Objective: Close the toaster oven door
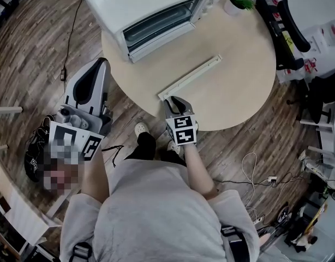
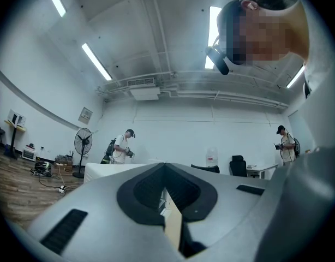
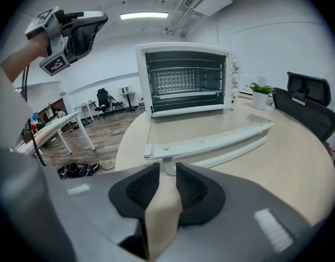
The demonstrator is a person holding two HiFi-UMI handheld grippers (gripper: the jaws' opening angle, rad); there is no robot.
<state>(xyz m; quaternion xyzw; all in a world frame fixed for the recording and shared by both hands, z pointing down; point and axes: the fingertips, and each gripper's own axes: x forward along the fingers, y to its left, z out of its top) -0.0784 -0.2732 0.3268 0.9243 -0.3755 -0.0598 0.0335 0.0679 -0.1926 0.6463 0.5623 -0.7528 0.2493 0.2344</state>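
Straddling door handle [image 3: 211,140]: right hand-held gripper [image 3: 167,172]

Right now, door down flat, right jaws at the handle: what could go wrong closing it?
The right gripper has its jaws open around one end post of the white bar handle, not its middle; lifting there could slip off or twist the glass oven door.
The white toaster oven sits near the round wooden table rim; a hard push shut might slide it.
The left gripper is raised, jaws shut, so nothing steadies the oven.

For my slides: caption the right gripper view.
Right gripper, jaws open, straddles the handle post on the lowered door of the toaster oven.
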